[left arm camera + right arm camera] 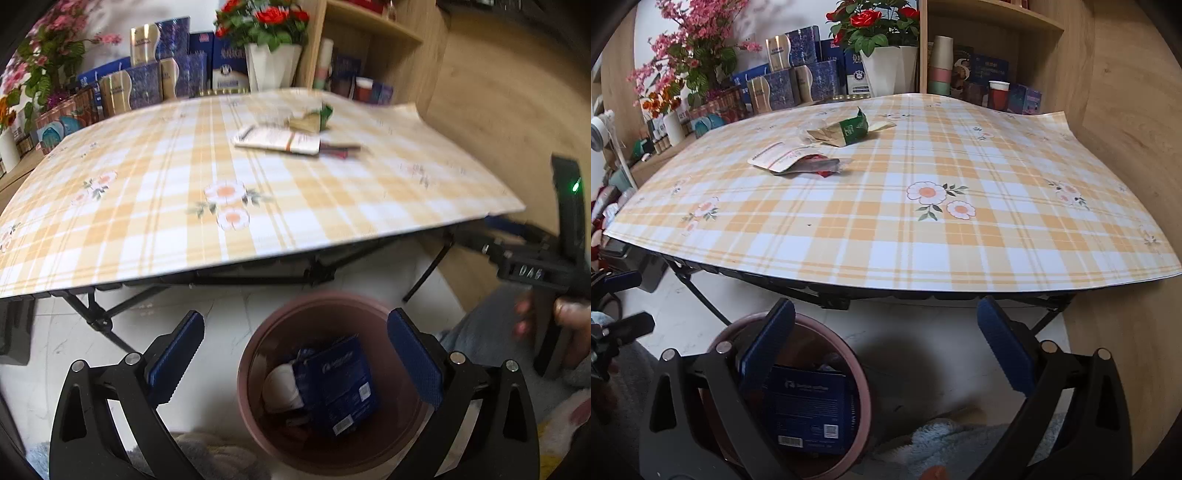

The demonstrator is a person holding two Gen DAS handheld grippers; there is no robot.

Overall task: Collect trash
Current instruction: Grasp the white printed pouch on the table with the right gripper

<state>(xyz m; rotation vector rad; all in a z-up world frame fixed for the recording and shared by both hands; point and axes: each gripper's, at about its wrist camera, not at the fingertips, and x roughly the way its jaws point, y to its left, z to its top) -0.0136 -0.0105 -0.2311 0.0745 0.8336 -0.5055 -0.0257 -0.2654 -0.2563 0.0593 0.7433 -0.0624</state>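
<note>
While the left gripper [295, 354] is hanging over the round brown plastic bin [258, 417] on the pale floor, its jaws are standing spread and empty. A dark blue packet [340, 384] is lying inside the bin beside what is probably white crumpled paper [280, 387]. The right gripper [886, 347] is also gaping empty. More wrappers [801, 162] are lying on the yellow checked tablecloth [886, 240].

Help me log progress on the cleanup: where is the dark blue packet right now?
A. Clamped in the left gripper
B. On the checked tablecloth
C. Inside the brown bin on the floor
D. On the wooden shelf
C: the dark blue packet lies inside the brown bin, below the open, empty left gripper.
</note>
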